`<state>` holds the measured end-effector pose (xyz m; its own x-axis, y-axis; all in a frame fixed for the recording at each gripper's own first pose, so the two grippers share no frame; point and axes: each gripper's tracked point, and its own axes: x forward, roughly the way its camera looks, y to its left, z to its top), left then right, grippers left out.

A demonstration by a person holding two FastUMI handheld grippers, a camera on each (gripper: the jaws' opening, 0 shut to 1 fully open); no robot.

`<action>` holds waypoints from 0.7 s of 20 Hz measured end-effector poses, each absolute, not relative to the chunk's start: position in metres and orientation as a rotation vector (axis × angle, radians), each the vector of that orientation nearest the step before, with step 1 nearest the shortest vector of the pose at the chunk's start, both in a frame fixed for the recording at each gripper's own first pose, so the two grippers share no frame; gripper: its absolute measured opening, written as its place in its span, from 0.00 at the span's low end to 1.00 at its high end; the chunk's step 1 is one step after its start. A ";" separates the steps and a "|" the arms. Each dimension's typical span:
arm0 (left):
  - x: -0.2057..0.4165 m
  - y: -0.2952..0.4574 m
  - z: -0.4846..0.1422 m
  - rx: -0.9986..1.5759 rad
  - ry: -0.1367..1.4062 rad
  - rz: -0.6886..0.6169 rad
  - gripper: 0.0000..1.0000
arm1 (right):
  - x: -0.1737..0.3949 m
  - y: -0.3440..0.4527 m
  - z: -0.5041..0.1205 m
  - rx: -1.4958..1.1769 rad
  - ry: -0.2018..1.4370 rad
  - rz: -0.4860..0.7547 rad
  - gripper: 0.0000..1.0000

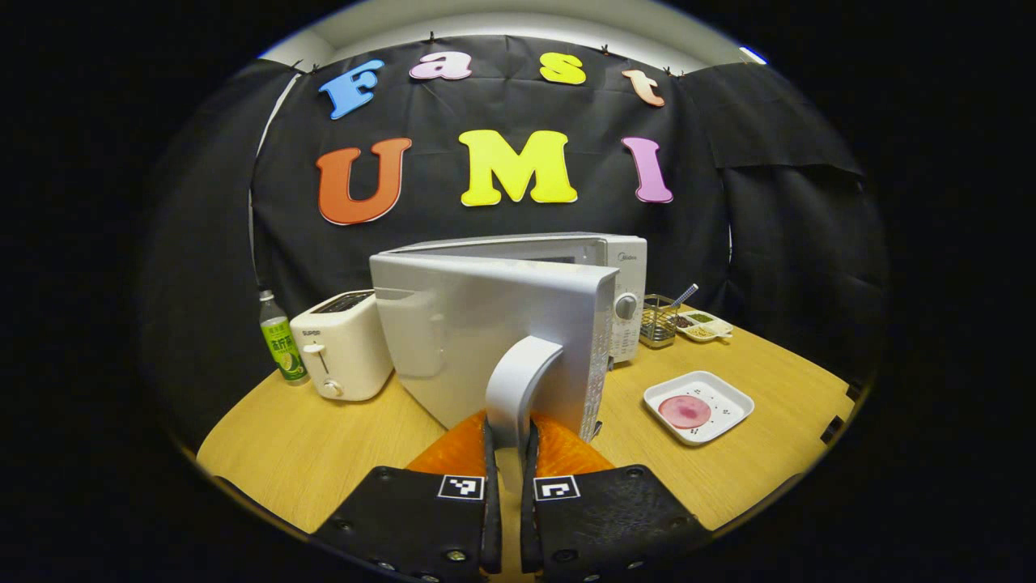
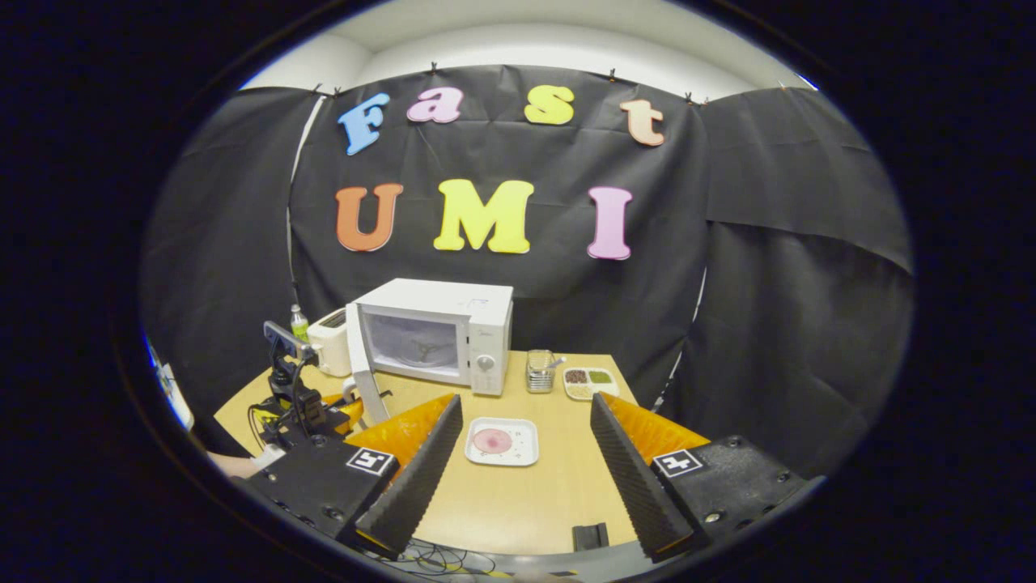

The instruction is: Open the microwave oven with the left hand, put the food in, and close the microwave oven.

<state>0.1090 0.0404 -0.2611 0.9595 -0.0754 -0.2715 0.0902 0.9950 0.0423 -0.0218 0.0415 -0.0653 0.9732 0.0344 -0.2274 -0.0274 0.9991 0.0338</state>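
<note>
Oven mouth (image 2: 414,342) unblocked (door (image 2: 366,374) swung leftward)

I am working in a staged recording booth, not a home kitchen: black cloth walls (image 2: 769,267) enclose one wooden table (image 2: 518,502) carrying a microwave (image 2: 441,336), toaster (image 1: 344,344) and drink bottle (image 1: 281,340).

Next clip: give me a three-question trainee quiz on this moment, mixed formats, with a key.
1. True or false: the microwave door is swung open.
2. What is the left gripper shut on? A) toaster lever B) door handle C) bottle
3. Fill in: the plate of food lies on the table ahead of the ____ gripper's open jaws.

Key: 1 true; 2 B; 3 right.
</note>
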 end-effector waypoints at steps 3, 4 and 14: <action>0.097 0.069 -0.262 0.076 0.289 -0.040 0.10 | -0.021 0.054 -0.067 0.030 0.229 0.045 1.00; 0.094 0.081 -0.264 0.083 0.299 -0.020 0.11 | -0.020 0.057 -0.069 0.035 0.233 0.049 0.97; 0.064 0.164 -0.260 0.053 0.319 0.116 0.97 | -0.021 0.098 -0.076 0.042 0.243 0.105 1.00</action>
<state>0.0644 0.1638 -0.2600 0.9429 0.1219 -0.3101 -0.1053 0.9920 0.0698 -0.0207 0.0982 -0.0761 0.9651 0.1087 -0.2383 -0.0984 0.9937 0.0544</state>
